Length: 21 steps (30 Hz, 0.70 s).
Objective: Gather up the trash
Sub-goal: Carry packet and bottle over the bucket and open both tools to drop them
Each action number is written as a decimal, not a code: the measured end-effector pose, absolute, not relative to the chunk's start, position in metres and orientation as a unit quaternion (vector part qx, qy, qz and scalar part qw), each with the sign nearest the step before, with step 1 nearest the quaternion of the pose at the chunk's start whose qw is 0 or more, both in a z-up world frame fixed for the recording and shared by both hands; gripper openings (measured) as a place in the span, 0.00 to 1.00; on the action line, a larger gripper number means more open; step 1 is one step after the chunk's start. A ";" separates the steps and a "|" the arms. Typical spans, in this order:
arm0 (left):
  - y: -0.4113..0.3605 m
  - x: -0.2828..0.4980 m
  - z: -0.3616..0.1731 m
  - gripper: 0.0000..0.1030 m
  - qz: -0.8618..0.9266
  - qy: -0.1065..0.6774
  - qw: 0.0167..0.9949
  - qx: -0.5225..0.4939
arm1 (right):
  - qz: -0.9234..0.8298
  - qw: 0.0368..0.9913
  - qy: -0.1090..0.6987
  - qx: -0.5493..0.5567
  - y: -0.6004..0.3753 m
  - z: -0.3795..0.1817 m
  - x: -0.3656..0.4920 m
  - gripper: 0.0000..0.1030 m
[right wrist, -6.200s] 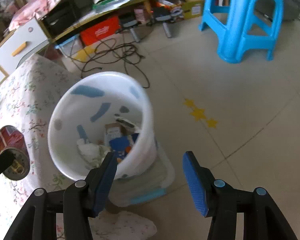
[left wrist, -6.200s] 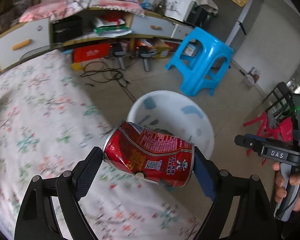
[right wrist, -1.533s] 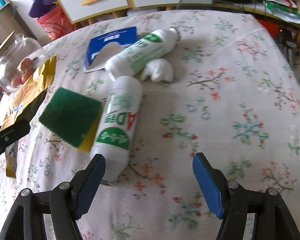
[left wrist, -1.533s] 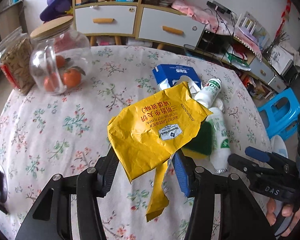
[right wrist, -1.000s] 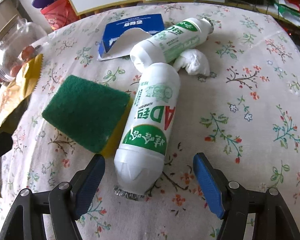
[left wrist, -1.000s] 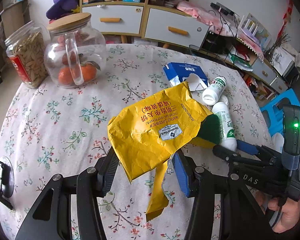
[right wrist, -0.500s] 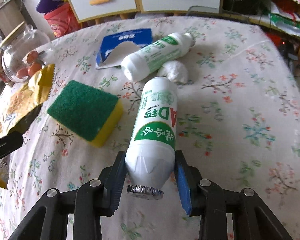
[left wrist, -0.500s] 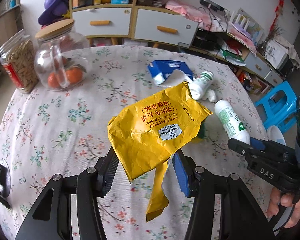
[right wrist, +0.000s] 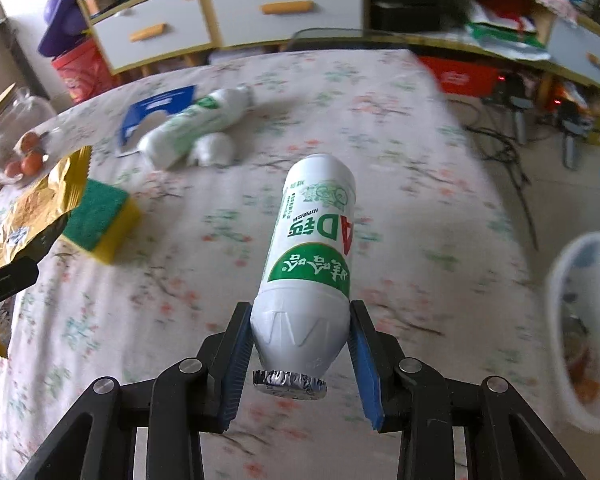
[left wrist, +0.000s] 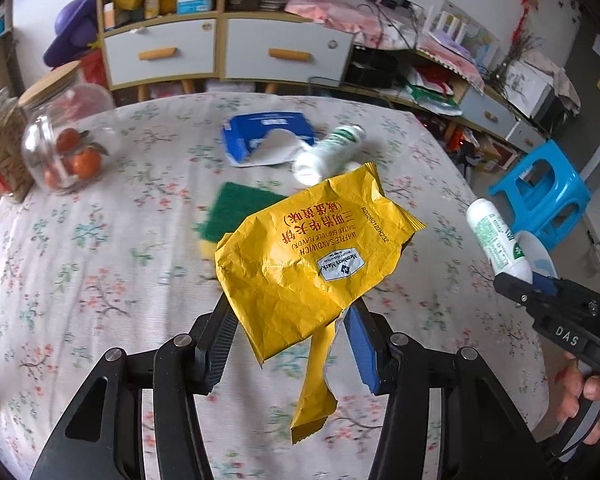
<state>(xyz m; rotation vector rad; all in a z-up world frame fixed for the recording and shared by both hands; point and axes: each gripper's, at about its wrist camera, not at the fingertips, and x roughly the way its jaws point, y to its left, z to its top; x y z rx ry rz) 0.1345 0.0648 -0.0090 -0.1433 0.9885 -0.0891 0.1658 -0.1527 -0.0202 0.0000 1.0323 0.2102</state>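
I have the wrapper [left wrist: 312, 256] clamped in my left gripper [left wrist: 288, 344] and a bottle [right wrist: 312, 256] in my right gripper [right wrist: 300, 356], both lifted. Bin [right wrist: 580, 320] at right; another bottle [right wrist: 196, 128], tissue [right wrist: 214, 148] and carton [right wrist: 156, 114] remain far left.

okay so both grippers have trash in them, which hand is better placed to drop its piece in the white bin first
Right, most likely. The right gripper, shut on the white bottle, has the white bin just to its right at the table's edge. The left gripper, holding the yellow wrapper, sits farther along the table.
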 end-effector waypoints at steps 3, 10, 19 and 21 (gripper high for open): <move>0.046 0.134 -0.010 0.53 -0.054 0.474 0.877 -0.061 | 0.085 0.868 0.489 0.007 -0.178 -0.016 0.159 0.40; 0.005 0.134 -0.014 0.53 -0.079 0.480 0.873 -0.038 | 0.047 0.873 0.485 0.017 -0.235 -0.012 0.141 0.40; -0.054 0.133 -0.021 0.53 -0.115 0.487 0.866 -0.008 | -0.005 0.870 0.491 0.044 -0.315 -0.016 0.115 0.40; -0.065 0.133 -0.022 0.53 -0.122 0.487 0.865 -0.002 | -0.017 0.869 0.492 0.050 -0.333 -0.018 0.111 0.40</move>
